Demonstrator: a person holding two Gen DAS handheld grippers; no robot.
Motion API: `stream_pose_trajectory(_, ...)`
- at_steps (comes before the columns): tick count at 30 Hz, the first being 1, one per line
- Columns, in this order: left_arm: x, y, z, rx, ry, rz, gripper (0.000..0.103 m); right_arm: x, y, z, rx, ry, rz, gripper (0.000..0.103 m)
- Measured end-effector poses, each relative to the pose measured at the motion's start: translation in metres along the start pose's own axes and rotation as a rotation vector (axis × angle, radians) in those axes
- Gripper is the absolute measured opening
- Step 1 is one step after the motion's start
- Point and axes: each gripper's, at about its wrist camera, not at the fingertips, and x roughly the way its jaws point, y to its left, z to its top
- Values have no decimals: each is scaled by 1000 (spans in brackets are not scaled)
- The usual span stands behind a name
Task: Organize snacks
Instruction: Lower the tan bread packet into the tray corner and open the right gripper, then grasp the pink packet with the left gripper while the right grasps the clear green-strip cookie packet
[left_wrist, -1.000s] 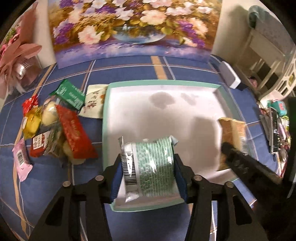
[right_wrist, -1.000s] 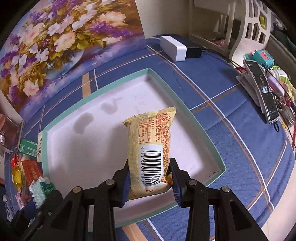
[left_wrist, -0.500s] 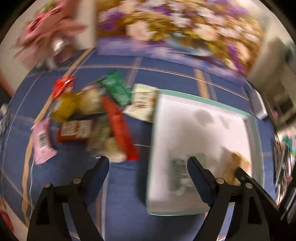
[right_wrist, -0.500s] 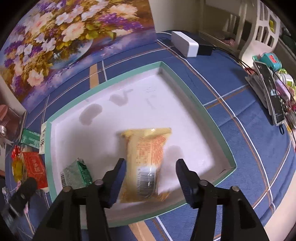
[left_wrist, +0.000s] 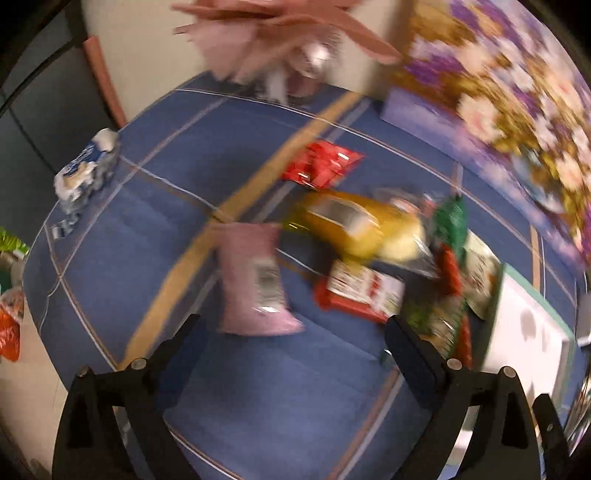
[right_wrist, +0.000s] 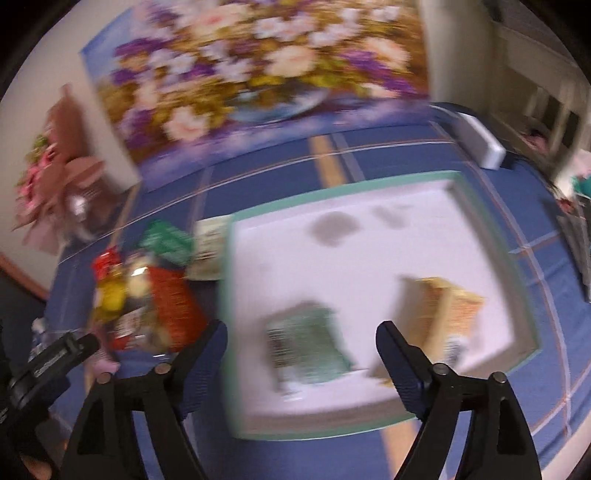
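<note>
A white tray with a green rim (right_wrist: 325, 194) holds a green packet (right_wrist: 308, 349) and a yellow packet (right_wrist: 448, 317). My right gripper (right_wrist: 301, 332) hovers over the tray's near left part, its jaws opening, nothing pressed between them. My left gripper (left_wrist: 291, 325) is also opening, empty, above the blue cloth beside a loose pile of snacks: a pink packet (left_wrist: 253, 277), a yellow one (left_wrist: 343, 223), a red one (left_wrist: 321, 164) and a red-and-white one (left_wrist: 360, 288). The tray's corner (left_wrist: 532, 332) shows at the right of the left wrist view. Both views are blurred.
A flower painting (right_wrist: 258, 70) leans at the back of the table. A pink bouquet (left_wrist: 291, 37) stands at the back left. A blue-and-white pack (left_wrist: 86, 170) lies near the left edge. A white box (right_wrist: 480, 142) sits beyond the tray's far right corner.
Both grippers let go of their packets, which now lie in the tray. The left gripper swung left over the snack pile; the right gripper drew back and left. Both jaws spread wide.
</note>
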Motion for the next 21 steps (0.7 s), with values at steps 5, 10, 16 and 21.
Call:
stream_pose_trajectory(5,1,43,11,-86,-12,-15,102,7,51,-9,-69,11,75,91)
stream_pose_trajectory(10,11,74,20,-169,3,-15,102,16,84,-15,-98,32,135,91)
stream_pose_trajectory(16,23,86,24,-198,36,-36,102,29,107,-16,-101,53,178,87)
stream_pose_trajectory(21,43,70,27,-175,86,-56,102,46,118,-16,-120,93,194,65)
